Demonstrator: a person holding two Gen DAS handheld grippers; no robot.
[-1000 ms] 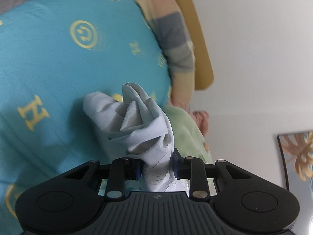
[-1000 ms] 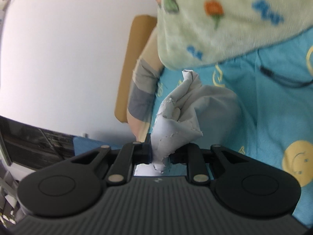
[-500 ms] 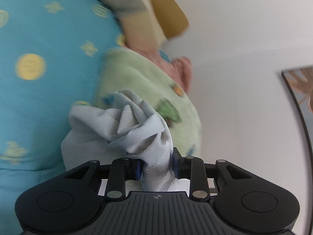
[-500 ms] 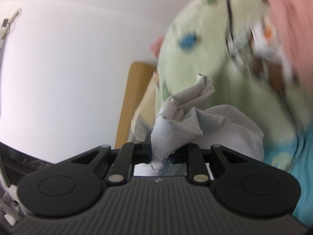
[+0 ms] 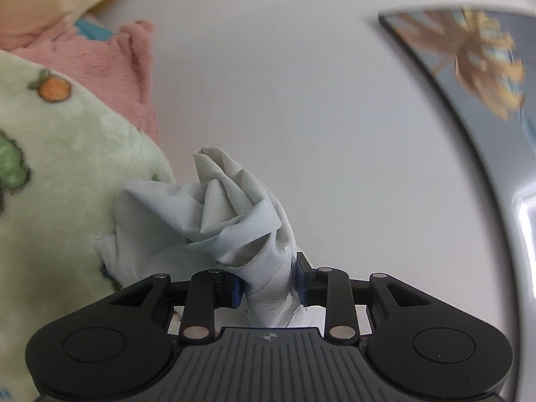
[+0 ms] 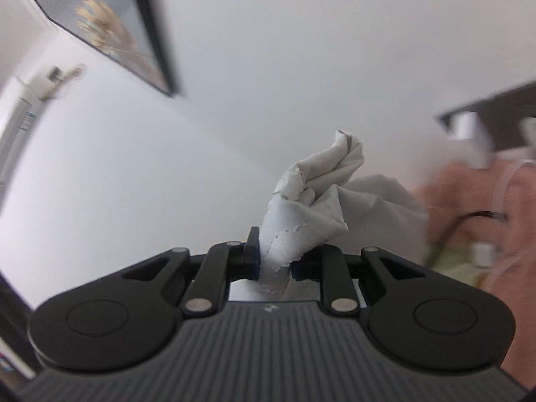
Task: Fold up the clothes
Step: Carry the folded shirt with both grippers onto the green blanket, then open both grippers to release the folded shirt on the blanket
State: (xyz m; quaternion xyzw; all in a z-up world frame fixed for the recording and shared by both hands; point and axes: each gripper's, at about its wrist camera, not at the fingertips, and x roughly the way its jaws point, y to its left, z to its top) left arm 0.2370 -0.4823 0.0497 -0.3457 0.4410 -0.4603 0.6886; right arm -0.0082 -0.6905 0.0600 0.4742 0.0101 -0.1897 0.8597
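A white wall [image 5: 301, 83] is filling both views, with a green fleece blanket [image 5: 60, 184] lying at the left. The left gripper [image 5: 267, 284] and right gripper [image 6: 274, 263] are each clamping a bunched corner of the pale grey garment [image 5: 217, 214], raised between them.

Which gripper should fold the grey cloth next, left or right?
Neither is clearly better: the left gripper and right gripper each clamp a bunch of the grey cloth, raised toward the wall.
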